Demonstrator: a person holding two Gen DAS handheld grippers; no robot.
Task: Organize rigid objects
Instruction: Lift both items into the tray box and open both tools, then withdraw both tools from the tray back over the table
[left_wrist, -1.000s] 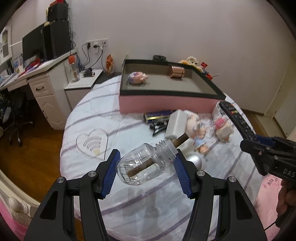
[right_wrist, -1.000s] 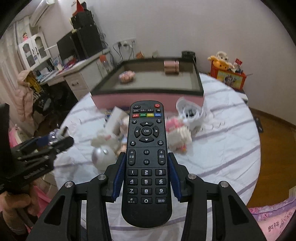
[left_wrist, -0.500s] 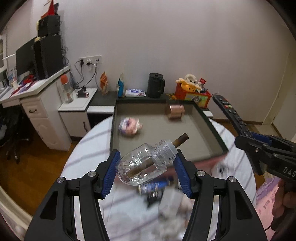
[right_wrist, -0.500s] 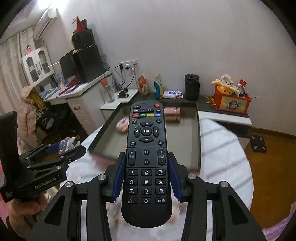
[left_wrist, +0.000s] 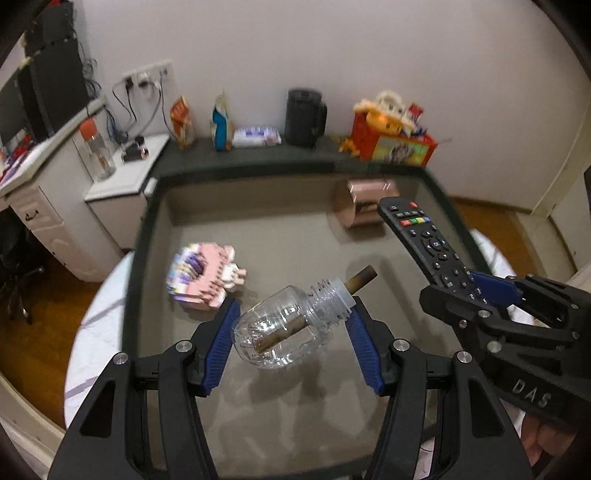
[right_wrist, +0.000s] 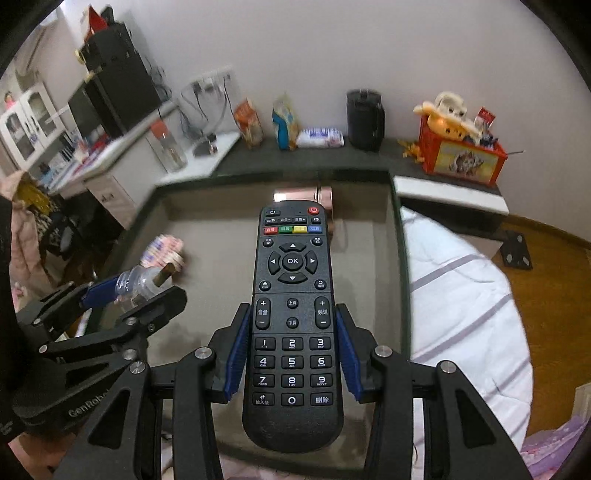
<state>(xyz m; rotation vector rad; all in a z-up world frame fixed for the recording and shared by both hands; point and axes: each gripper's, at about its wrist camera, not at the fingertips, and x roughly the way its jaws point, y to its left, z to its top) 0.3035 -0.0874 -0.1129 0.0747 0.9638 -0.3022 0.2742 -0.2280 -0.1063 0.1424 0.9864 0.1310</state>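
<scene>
the left gripper (left_wrist: 291, 332) holds a clear plastic bottle (left_wrist: 284, 332) crosswise between its blue pads, jaws about half apart and pressed on the bottle's base and threaded neck; a brown stick (left_wrist: 360, 278) pokes out of the neck. the right gripper (right_wrist: 291, 362) has its jaws drawn narrow on the sides of a black remote control (right_wrist: 291, 317), buttons facing up. both hang over the grey tray (left_wrist: 295, 236) with the dark rim. in the tray, a pink toy (left_wrist: 205, 275) lies near its left edge and a copper-coloured cylinder (left_wrist: 364, 206) lies on its side near the far right corner, just beyond the remote's tip. a white striped cloth (right_wrist: 458, 314) lies beside the tray's right edge.
</scene>
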